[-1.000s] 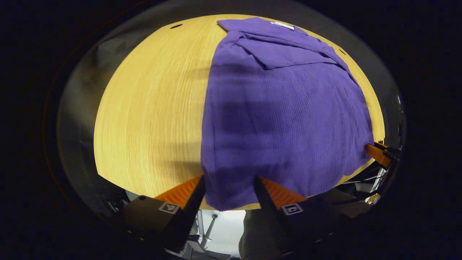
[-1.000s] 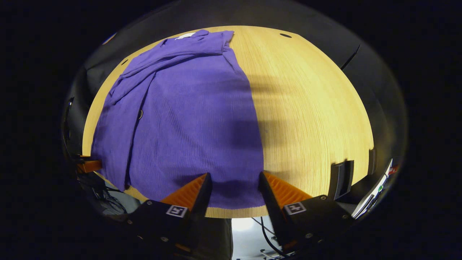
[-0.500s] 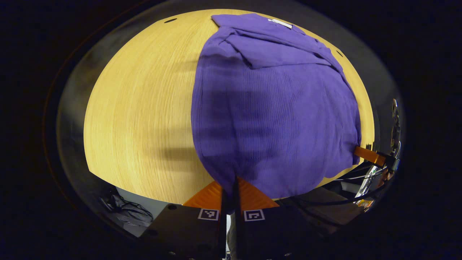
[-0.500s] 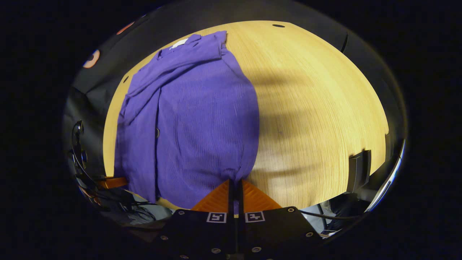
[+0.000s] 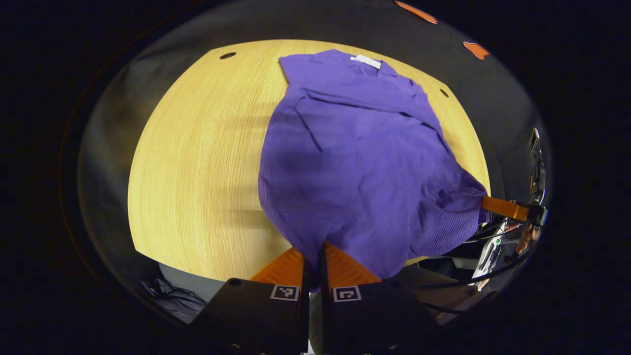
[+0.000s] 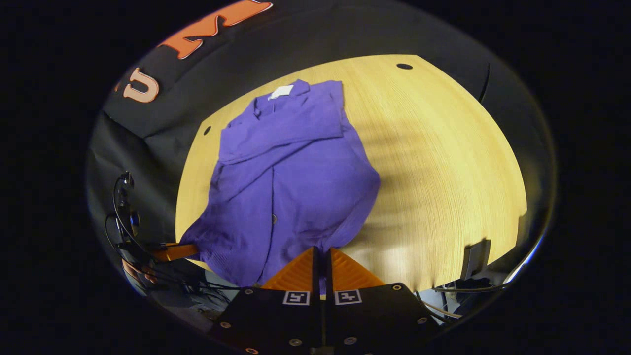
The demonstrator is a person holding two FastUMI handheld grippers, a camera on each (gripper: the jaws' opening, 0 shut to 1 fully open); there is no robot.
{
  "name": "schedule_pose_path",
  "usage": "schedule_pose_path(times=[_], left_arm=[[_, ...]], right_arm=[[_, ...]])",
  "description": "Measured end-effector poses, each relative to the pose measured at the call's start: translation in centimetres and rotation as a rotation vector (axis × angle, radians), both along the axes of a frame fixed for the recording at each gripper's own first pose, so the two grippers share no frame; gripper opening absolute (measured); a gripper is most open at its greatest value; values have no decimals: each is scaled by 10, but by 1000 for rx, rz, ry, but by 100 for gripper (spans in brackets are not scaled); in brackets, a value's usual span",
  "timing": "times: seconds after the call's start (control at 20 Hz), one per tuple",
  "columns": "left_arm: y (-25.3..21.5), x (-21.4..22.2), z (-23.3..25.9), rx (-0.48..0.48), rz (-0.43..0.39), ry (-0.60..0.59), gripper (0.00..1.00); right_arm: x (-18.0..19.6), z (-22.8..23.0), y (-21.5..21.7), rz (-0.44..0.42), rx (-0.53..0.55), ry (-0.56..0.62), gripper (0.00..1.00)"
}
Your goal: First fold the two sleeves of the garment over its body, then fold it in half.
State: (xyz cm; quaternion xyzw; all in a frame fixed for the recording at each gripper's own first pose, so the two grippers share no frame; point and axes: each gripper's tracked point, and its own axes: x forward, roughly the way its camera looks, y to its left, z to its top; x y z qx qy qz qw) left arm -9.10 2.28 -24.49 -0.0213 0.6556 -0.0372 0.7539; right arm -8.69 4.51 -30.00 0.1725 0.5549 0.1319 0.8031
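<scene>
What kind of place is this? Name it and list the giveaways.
Probably a staged recording booth, not a home: a bare round wooden table, black cloth wall behind it, loose cables by its edge, and one purple garment pinched in both grippers' fingers.

Your counter (image 5: 197,162) is light wood grain with small dark holes near the far edge. The purple garment (image 5: 360,162) lies on it, sleeves folded over, near hem lifted.

No readable text anywhere | white neck tag (image 5: 366,61) on the purple garment (image 5: 365,162): blank at this size | square coded markers (image 6: 296,297) on the gripper bodies: patterns only, no letters or numbers
</scene>
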Motion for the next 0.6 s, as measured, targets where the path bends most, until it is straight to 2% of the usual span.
schedule_pose_path(times=[0.3,0.6], left_arm=[[-5,61,33,21,-41,-99,11],[-10,119,63,48,-86,-173,11]], right_arm=[[45,46,-4,10,8,-82,4],[88,66,-5,15,3,-131,4]])
